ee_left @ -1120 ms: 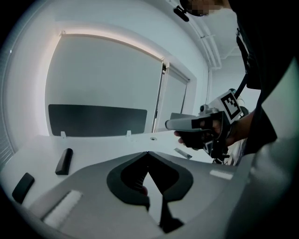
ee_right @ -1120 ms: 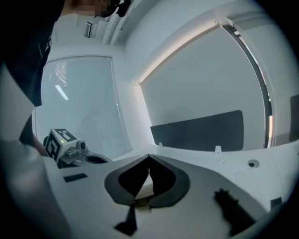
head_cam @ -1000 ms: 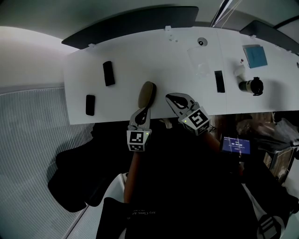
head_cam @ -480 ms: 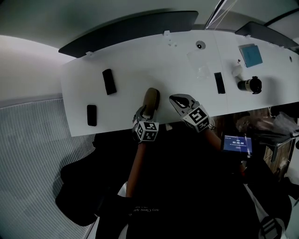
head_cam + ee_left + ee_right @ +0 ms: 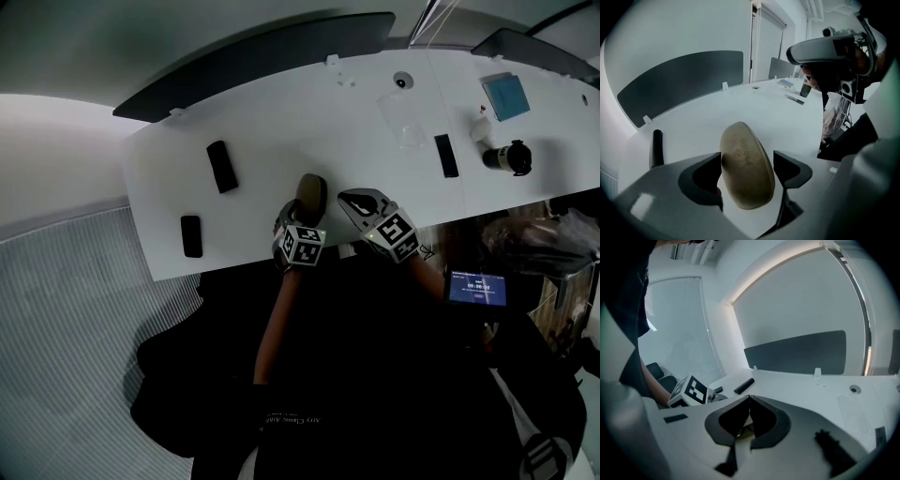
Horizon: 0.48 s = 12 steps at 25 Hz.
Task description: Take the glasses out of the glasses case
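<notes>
Tan glasses case [image 5: 310, 192]: it is lying shut on the white desk [image 5: 253, 122], directly ahead of your left gripper [image 5: 292, 221] and just to the left of your right gripper [image 5: 360, 201].
Change: a second ago you were carrying the case in the air in your left gripper, clamped. Now you are setting it down and letting go of it.
Meaning for the task: the case is going from carried to parked, which I read as the end of positioning. Its lid is staying shut and no glasses are showing, so the opening itself is not yet begun.
Left gripper jaws: they are opening and standing wide, with the case's near end between them. A clear gap is showing at the right pad. The left pad is sitting close against the shell, and you cannot tell whether it is still brushing it.
Right gripper jaws: they are meeting tip to tip with nothing between them, and they are touching nothing.
Grip on the case: neither gripper is holding it, so the desk alone is bearing it.
</notes>
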Tool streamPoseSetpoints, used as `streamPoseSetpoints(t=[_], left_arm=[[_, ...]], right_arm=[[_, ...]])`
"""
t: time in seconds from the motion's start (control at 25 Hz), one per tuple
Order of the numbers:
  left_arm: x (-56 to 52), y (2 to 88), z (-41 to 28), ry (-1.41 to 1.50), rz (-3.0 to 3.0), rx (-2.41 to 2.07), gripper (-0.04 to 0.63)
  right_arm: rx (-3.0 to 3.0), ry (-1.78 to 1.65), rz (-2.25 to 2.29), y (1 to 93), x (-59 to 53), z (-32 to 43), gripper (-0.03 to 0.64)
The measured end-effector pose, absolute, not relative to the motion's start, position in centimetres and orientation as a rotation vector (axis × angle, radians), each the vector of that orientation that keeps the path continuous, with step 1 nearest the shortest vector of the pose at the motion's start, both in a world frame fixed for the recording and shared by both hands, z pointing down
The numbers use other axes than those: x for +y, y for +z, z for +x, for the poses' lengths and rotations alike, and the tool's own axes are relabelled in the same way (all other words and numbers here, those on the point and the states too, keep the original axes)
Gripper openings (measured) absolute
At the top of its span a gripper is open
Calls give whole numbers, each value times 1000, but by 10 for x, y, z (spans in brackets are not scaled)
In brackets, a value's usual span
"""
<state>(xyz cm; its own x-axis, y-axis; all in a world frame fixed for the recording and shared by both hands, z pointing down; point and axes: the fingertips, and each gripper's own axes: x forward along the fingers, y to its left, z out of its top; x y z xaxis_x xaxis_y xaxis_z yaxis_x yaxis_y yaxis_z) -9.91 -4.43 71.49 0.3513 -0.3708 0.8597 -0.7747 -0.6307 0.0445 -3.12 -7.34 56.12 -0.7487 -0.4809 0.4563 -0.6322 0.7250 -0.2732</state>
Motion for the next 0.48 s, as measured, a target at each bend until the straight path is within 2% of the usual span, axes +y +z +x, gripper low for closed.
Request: streamPoseSetpoints(t=[0.48], left_arm=[[-44,714,-114,1079,2031,-982,319]], right_arm=[[-2574,620,861,566,-77,-35,8]])
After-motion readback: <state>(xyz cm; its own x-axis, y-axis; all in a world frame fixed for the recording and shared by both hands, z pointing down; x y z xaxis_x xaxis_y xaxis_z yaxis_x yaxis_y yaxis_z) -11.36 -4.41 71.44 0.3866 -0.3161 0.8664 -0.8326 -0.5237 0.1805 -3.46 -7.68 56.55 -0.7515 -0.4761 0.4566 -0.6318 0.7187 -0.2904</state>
